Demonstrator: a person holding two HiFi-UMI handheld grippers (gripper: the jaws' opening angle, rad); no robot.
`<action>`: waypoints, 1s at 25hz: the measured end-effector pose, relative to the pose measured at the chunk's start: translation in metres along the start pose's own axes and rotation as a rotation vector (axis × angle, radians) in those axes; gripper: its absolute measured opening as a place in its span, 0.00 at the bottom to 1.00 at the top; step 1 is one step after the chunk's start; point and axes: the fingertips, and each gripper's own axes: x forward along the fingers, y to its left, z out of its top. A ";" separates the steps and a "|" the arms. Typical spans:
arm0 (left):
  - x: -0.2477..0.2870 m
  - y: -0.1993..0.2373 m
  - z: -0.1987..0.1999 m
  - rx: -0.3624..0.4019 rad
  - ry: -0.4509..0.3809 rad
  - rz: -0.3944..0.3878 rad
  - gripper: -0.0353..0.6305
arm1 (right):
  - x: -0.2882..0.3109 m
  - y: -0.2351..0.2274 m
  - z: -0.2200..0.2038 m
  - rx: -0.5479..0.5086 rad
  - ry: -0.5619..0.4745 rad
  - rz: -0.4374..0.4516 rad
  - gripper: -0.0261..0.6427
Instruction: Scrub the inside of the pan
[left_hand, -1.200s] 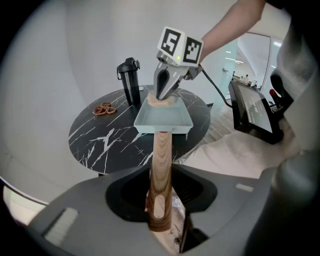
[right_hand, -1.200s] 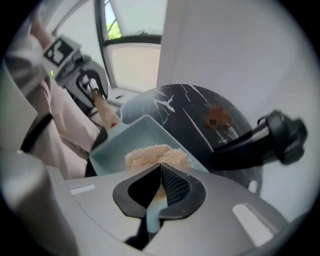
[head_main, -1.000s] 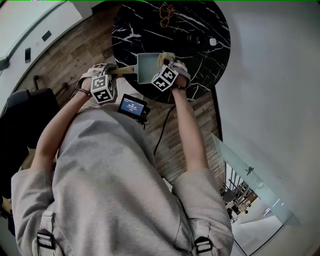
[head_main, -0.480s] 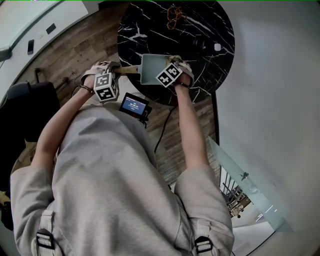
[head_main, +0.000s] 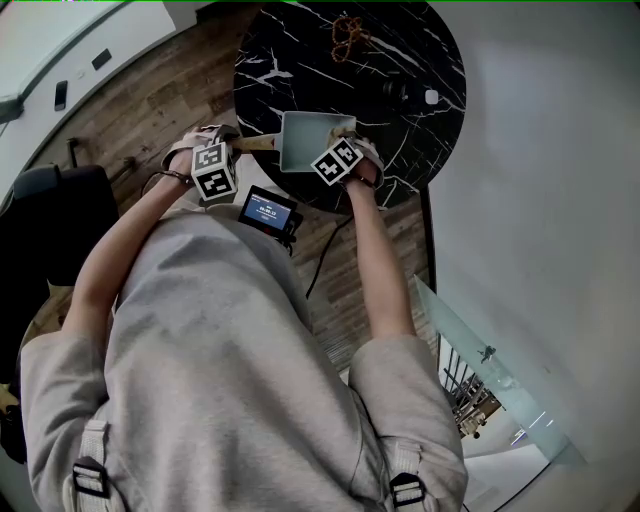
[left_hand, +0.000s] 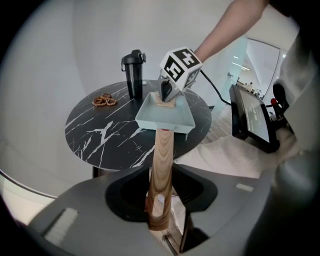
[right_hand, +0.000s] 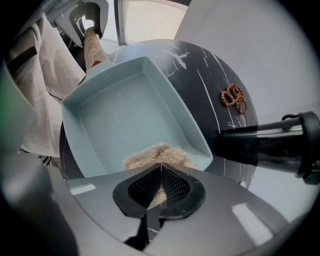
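A square pale-blue pan (head_main: 300, 140) sits on the round black marble table (head_main: 270, 50). Its wooden handle (left_hand: 162, 165) points toward me. My left gripper (head_main: 236, 144) (left_hand: 160, 212) is shut on the end of that handle. My right gripper (head_main: 340, 152) (right_hand: 160, 172) points steeply down into the pan (right_hand: 125, 112) near its right side. It is shut on a tan fibrous scrubber (right_hand: 157, 154) that rests on the pan floor by the wall. The left gripper view shows the right gripper (left_hand: 166, 97) and the scrubber (left_hand: 168, 104) inside the pan (left_hand: 160, 117).
A black bottle (left_hand: 133, 74) (right_hand: 270, 142) stands at the table's far side. A brown beaded loop (left_hand: 104, 100) (right_hand: 234, 97) lies near it. A small device with a lit screen (head_main: 266, 211) (left_hand: 252, 120) hangs at my chest, trailing a cable. The floor is wood.
My right gripper has drawn the scrubber across the pan floor from the far edge toward the near side. The left gripper has kept its hold on the handle in place.
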 end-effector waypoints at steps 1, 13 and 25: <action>0.000 -0.001 -0.001 -0.001 0.002 0.000 0.26 | 0.000 0.004 -0.002 0.008 0.003 0.012 0.06; -0.002 0.001 0.002 0.002 0.005 0.009 0.27 | -0.002 0.033 -0.017 0.138 0.053 0.175 0.06; -0.001 0.000 0.002 0.022 0.006 0.025 0.27 | 0.000 0.035 -0.017 0.156 0.085 0.209 0.06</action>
